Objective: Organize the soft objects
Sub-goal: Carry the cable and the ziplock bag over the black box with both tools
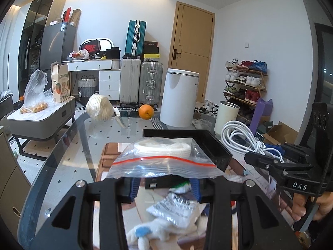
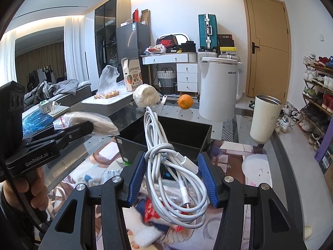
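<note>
Left gripper [image 1: 164,189] is clamped on the near edge of a clear zip bag with red seal strip [image 1: 166,162] holding a white coiled roll; the bag hangs raised above the glass table [image 1: 62,156]. Right gripper [image 2: 172,177] grips a bundled white charging cable [image 2: 166,162], also off the table. Both hang just short of the open black rectangular bin [image 2: 183,133], probably their destination. Loose soft items lie below on the table.

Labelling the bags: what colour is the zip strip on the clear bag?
Red, on the zip bag; clearest in the left wrist view.
</note>
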Action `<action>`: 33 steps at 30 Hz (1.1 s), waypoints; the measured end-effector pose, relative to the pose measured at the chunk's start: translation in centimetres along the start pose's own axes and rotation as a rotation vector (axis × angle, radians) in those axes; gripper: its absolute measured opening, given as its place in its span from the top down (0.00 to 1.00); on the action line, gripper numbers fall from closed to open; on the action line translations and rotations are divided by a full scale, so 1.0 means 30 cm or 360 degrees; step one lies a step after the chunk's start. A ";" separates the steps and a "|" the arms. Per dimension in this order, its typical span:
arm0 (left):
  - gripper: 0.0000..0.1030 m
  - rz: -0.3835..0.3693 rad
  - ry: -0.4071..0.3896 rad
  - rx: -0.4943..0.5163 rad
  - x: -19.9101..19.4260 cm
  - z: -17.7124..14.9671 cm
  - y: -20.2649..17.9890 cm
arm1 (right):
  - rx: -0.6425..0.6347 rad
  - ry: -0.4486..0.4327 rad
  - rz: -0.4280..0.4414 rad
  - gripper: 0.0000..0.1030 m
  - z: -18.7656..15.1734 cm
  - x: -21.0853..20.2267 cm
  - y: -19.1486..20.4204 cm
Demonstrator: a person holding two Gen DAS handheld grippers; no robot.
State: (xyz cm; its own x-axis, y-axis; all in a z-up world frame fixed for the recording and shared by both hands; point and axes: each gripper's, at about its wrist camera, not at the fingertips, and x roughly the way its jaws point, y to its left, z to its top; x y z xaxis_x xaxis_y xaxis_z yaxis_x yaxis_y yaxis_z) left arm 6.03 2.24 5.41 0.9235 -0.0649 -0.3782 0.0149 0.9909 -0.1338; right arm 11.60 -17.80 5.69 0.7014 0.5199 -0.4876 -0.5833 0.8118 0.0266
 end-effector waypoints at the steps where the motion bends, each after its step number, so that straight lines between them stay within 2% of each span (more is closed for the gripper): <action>1: 0.63 0.0005 -0.0003 0.0007 0.009 0.005 -0.001 | -0.0006 0.0005 -0.0001 0.50 0.009 0.011 -0.002; 6: 0.63 0.0001 -0.0029 0.0015 0.062 0.038 0.000 | -0.0024 0.0037 -0.0009 0.49 0.039 0.062 -0.011; 11: 0.63 0.0019 -0.0002 0.0049 0.132 0.059 0.002 | -0.0056 0.0075 -0.0021 0.50 0.075 0.120 -0.023; 33: 0.63 0.0084 0.0115 0.0107 0.351 0.050 -0.007 | -0.0144 0.0231 -0.0049 0.50 0.130 0.387 -0.037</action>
State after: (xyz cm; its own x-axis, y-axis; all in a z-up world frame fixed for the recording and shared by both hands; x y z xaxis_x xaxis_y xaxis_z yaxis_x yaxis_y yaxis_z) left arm 16.32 1.54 2.81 0.8935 -0.0181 -0.4486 -0.0055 0.9987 -0.0512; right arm 21.99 -11.63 3.39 0.6566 0.4462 -0.6081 -0.6017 0.7960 -0.0656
